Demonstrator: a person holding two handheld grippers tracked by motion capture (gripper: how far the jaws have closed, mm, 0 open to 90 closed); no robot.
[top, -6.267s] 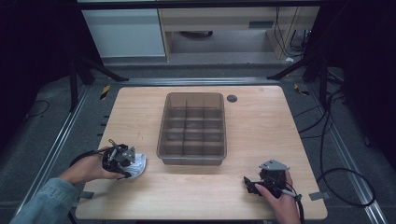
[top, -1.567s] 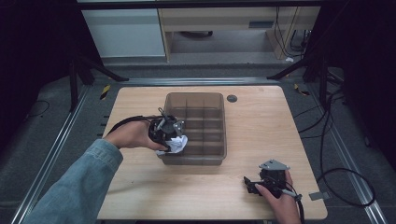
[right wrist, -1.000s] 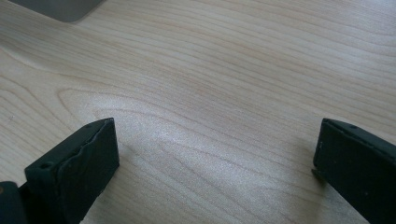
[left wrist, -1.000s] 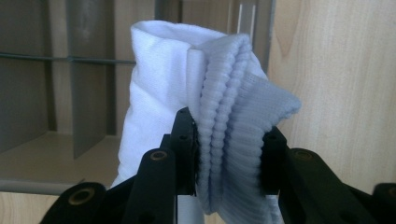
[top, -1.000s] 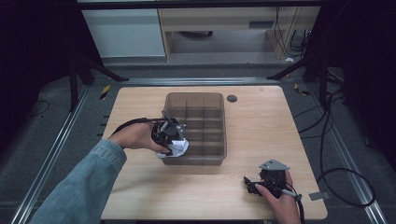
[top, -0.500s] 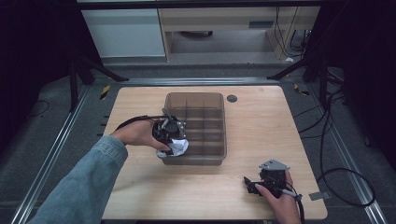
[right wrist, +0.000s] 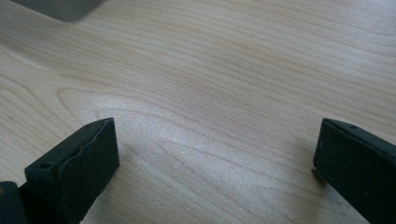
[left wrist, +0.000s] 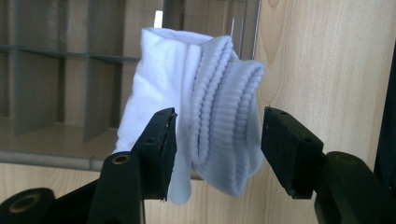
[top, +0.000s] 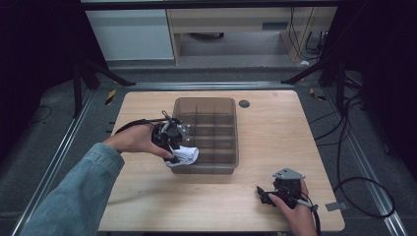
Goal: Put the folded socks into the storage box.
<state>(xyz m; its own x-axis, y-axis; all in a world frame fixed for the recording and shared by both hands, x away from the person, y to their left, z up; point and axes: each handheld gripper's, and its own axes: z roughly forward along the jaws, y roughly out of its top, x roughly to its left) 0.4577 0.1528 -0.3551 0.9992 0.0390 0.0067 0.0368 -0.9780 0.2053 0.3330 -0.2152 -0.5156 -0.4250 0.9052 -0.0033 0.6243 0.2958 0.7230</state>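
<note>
Hanging between the left gripper point(left wrist: 217, 140) jaws, a white sock point(left wrist: 196, 121) overlaps the bin point(top: 216, 105).

A dark disc point(top: 244, 103) lies on the worktop point(top: 285, 132) (pale wood) at its far edge; cables point(top: 361, 196) trail right.

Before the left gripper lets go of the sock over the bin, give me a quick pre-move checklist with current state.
1. Sock between the left gripper jaws: ok, though there is a gap at one jaw, so the hold looks loose.
2. Sock over a compartment of the divided bin: not ok; it hangs at the near left corner, partly over the rim.
3. Target compartment free: cannot tell, the sock hides it.
4. Right gripper out of the way: ok, parked on the table near the front edge, jaws open.
5. Bin sitting flat: ok.
</note>
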